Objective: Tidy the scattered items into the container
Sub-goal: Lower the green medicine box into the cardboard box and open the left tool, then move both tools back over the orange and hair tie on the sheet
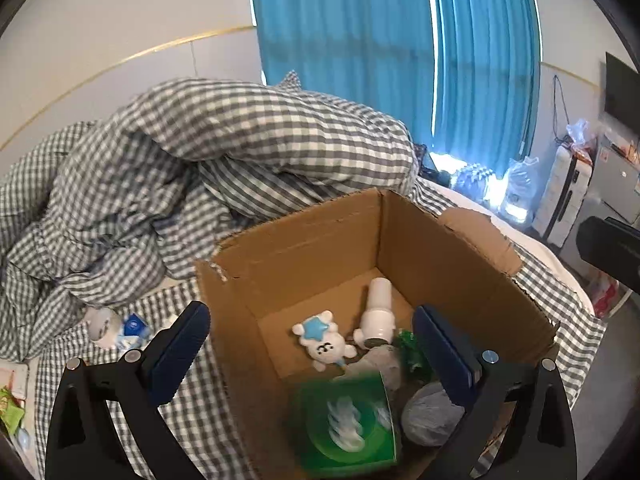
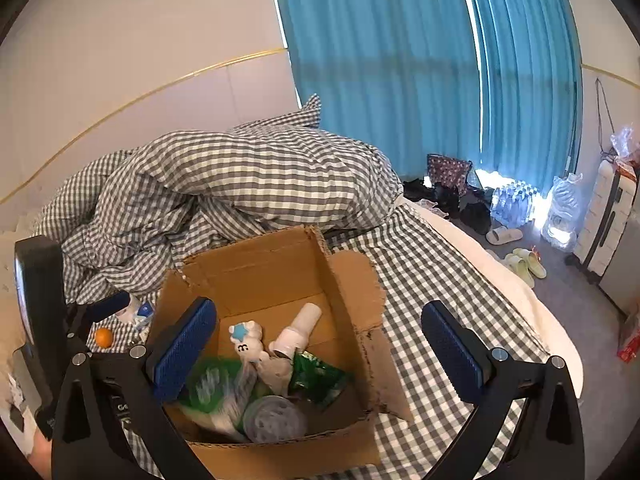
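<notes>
Box on bed, duvet behind it. In box: plush, bottle right of it, packet and ball nearest. Orange left of box.

Bed fills the lower centre, covered in a grey-and-white checked sheet. Rumpled checked duvet heaped at centre left. Pale wall at upper left, with a thin gold trim line curving across it. Blue curtains at upper centre and right; daylight glows at their lower edge. Grey floor at right, carrying slippers, a pack of water bottles and a white suitcase.
</notes>
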A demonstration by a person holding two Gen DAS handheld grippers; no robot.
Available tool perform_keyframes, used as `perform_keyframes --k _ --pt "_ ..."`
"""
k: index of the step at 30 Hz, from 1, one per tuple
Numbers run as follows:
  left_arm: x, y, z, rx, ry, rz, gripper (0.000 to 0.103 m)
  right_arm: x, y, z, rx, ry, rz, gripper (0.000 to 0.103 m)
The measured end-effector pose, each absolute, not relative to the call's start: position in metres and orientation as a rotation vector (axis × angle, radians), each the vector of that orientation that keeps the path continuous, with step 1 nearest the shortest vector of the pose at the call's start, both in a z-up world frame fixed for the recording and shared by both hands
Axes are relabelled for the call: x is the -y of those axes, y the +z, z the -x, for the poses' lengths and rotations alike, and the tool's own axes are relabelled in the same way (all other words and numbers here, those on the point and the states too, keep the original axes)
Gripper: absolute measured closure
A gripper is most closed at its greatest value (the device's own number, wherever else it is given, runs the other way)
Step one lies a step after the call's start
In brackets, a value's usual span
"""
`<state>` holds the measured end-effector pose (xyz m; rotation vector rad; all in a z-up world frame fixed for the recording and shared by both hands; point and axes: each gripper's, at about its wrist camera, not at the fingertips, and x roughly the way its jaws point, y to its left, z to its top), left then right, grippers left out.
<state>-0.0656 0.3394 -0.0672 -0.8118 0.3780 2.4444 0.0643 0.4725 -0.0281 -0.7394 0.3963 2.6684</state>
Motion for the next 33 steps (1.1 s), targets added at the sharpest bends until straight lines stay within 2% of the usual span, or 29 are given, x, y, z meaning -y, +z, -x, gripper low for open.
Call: perform_keyframes --k 9,17,23,33 --pt "-0.259 -0.039 0.068 -0.257 2.544 0.769 0.000 -0.433 -0.017 -0.044 -0.407 2.720 0.693 0.000" --pt "-0.163 -0.020 0.076 -0.144 2.674 0.786 0.000 -0.356 -0.005 -0.012 -0.369 2.882 0.729 0.000" --pt "-0.088 -0.012 0.074 -0.076 2.782 0.795 0.000 -0.292 0.005 0.006 -0.264 2.988 0.728 0.000" --pt "0.023 -0.006 0.062 0.037 2.939 0.818 0.000 -0.199 0.006 0.036 -0.249 3.125 0.800 0.000"
